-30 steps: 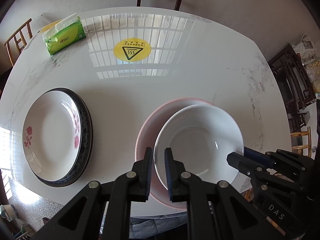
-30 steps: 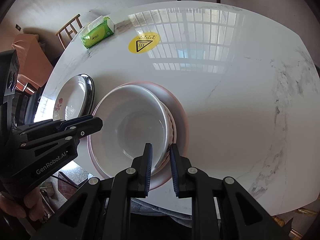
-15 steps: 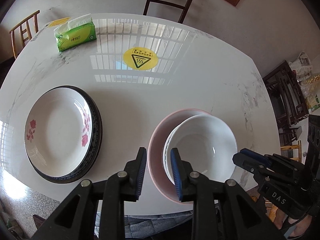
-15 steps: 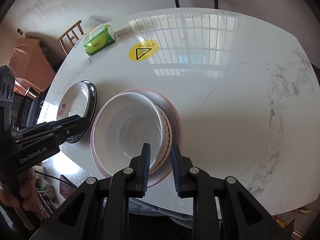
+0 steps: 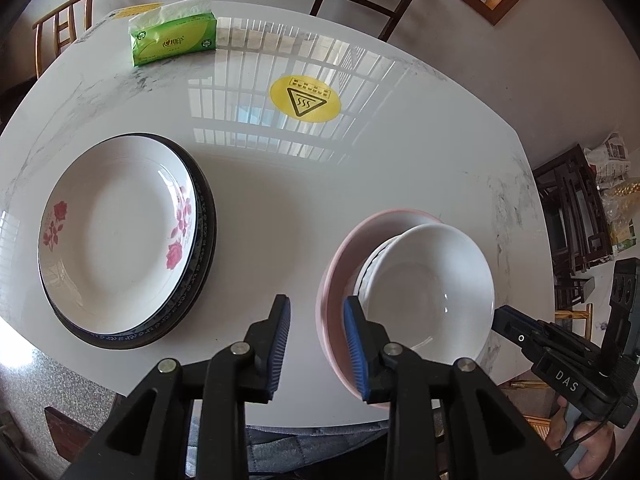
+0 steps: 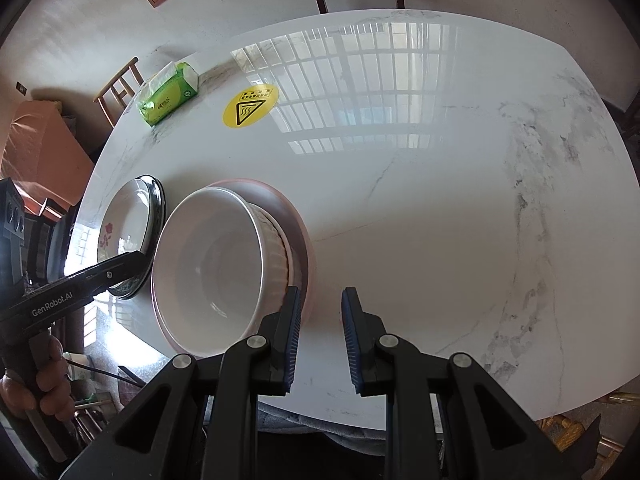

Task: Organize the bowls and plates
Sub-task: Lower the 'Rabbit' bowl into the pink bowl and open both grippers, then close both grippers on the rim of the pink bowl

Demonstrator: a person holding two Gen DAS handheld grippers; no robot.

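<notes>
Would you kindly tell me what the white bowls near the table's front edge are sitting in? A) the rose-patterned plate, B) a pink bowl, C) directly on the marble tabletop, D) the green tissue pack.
B: the stacked white bowls are nested inside the wider pink bowl, while the rose-patterned plate lies apart to the left on its own dark-rimmed plate.
</notes>
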